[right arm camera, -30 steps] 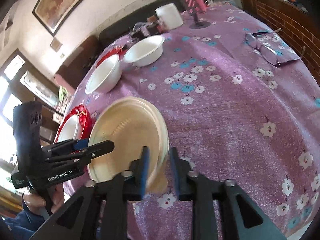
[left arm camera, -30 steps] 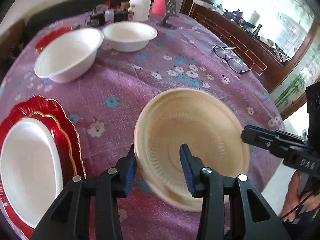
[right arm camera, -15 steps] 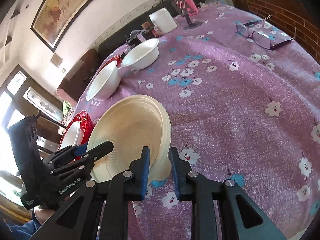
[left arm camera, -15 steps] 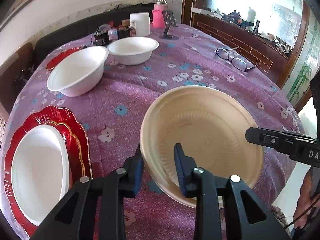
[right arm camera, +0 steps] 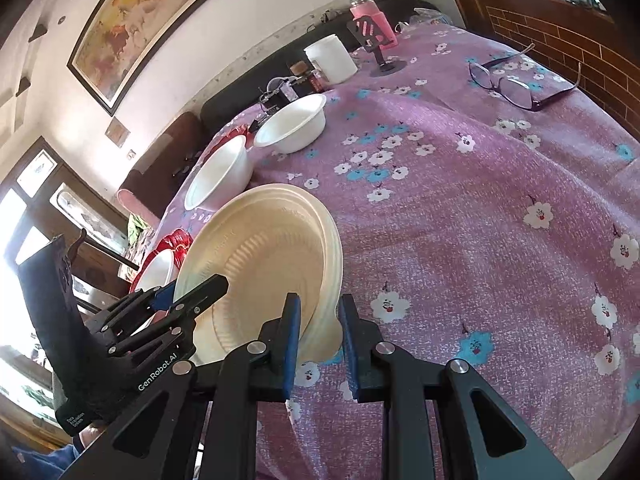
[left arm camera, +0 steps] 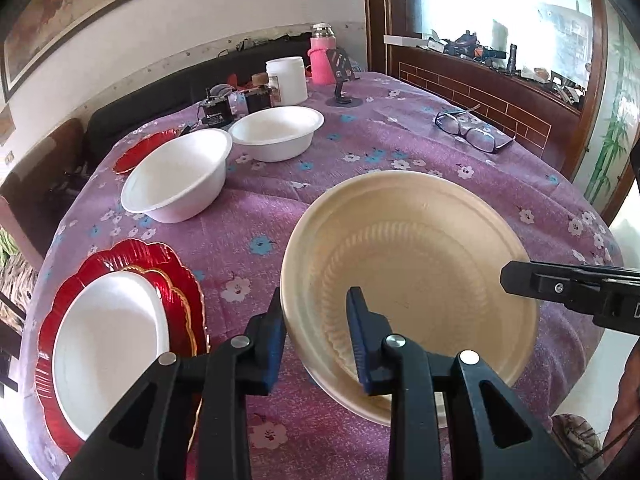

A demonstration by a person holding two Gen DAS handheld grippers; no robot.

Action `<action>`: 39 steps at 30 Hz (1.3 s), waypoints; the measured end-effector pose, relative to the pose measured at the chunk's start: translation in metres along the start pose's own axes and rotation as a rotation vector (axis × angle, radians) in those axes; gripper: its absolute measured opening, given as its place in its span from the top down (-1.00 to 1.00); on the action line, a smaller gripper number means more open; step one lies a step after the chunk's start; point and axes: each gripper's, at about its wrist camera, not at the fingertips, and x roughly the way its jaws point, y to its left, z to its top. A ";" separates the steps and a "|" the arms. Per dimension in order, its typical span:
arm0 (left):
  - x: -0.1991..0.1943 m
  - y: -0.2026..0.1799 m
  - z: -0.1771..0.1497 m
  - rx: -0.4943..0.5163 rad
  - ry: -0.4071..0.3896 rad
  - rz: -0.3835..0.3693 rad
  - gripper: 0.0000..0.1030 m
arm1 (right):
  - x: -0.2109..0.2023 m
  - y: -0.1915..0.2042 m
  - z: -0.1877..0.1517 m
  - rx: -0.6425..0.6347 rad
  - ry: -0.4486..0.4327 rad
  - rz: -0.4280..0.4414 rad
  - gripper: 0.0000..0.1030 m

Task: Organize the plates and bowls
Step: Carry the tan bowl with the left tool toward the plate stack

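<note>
A cream bowl (left arm camera: 420, 264), apparently the top of a small nested stack, is held tilted just above the purple flowered tablecloth. My left gripper (left arm camera: 316, 308) is shut on its near rim, one pad inside and one outside. In the right wrist view my right gripper (right arm camera: 320, 312) is shut on the opposite rim of the same cream bowl (right arm camera: 260, 248). Each gripper shows in the other's view: the right gripper (left arm camera: 520, 280) at the bowl's right edge, the left gripper (right arm camera: 192, 292) at its left edge. Two white bowls (left arm camera: 176, 176) (left arm camera: 276, 132) stand further back.
A white plate (left arm camera: 108, 344) lies on stacked red scalloped plates (left arm camera: 176, 276) at the near left. Another red plate (left arm camera: 140, 150) sits behind the white bowls. Glasses (left arm camera: 472, 132) lie at the right. A white jar (left arm camera: 287, 80), pink bottle (left arm camera: 322, 60) and small items crowd the far edge.
Both grippers' jaws narrowed onto the cream bowl's rim. The left wrist view has tipped up and drawn back, showing more of the table and wall; the bowl sits flatter in it.
</note>
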 end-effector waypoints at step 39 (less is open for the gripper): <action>-0.058 0.048 0.002 -0.101 -0.158 0.067 0.27 | -0.009 0.071 0.020 -0.107 -0.034 0.067 0.59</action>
